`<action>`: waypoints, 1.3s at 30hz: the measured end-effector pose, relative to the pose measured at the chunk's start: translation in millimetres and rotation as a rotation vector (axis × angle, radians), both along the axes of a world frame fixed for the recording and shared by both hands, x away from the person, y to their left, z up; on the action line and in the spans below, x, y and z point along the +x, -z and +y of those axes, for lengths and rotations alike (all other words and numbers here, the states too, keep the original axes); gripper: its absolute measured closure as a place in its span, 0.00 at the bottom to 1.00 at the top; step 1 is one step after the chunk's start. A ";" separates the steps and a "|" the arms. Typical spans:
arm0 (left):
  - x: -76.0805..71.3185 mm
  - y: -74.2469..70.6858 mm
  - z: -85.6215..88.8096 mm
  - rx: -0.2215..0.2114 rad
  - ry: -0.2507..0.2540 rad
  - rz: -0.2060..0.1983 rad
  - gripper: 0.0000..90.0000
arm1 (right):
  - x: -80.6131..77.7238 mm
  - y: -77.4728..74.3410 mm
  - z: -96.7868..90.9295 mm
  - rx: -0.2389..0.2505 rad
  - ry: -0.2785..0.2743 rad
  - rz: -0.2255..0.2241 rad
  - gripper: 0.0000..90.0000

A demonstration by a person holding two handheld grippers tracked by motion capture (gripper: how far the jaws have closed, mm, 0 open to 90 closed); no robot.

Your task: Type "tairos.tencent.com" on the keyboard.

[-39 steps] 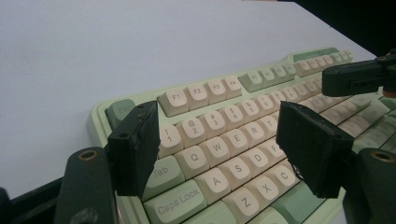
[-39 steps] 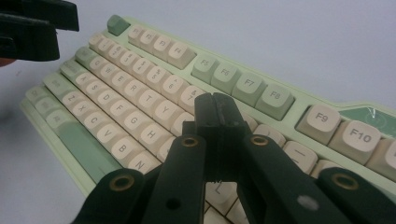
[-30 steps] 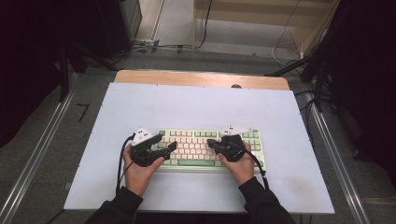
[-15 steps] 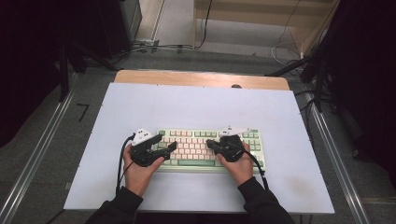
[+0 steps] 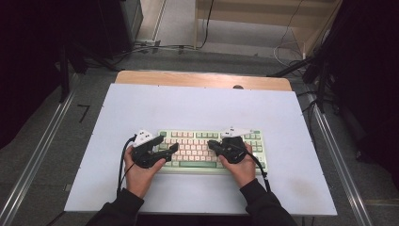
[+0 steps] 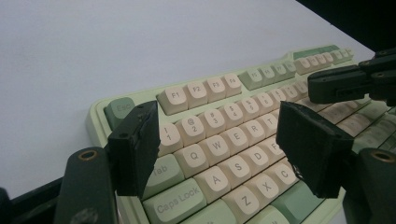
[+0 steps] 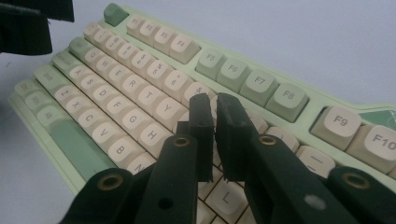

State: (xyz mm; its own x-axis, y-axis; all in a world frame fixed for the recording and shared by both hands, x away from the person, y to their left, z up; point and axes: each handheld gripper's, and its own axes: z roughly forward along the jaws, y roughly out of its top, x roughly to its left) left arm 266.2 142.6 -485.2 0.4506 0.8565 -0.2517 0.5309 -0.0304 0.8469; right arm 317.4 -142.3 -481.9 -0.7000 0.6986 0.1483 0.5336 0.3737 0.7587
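My left gripper point(image 5: 173, 148) hovers with jaws wide apart over the left keys of the green keyboard point(image 5: 200, 140) at the white table's point(image 5: 197, 106) near middle, while my right gripper point(image 5: 211, 144), jaws just parting slightly and holding nothing, sits above its middle keys.

The right tongs point(image 7: 215, 109) hide the keys behind them, and the keyboard point(image 7: 299, 116) seems cut off at the right edge

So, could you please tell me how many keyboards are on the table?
1: the keyboard lies near the table's front edge, under both grippers.
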 end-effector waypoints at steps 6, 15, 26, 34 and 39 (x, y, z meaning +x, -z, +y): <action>0.0 0.3 -0.5 -0.002 -0.001 0.002 0.34 | 1.2 -6.1 -7.3 0.042 0.034 -0.016 0.69; 0.1 0.6 -1.1 0.000 0.004 0.003 0.34 | 3.4 -11.9 -17.5 0.059 0.089 -0.033 0.44; 0.0 0.2 -3.7 0.002 0.021 -0.002 0.37 | 4.1 -12.1 -20.7 0.048 0.110 -0.031 0.38; 2.1 -2.0 -8.7 -0.004 0.025 -0.015 0.37 | 3.1 -12.4 -24.0 0.041 0.112 -0.033 0.36; 5.2 -3.4 -15.4 0.000 0.030 -0.023 0.37 | 2.6 -14.1 -28.0 0.047 0.120 -0.036 0.36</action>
State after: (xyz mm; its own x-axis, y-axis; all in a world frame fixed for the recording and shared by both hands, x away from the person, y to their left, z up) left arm 271.4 127.2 -481.8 0.4814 0.8426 -0.2415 0.5103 -0.0455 0.8588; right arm 320.0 -170.3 -467.8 -0.6175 0.7703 0.1591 0.5443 0.2725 0.7934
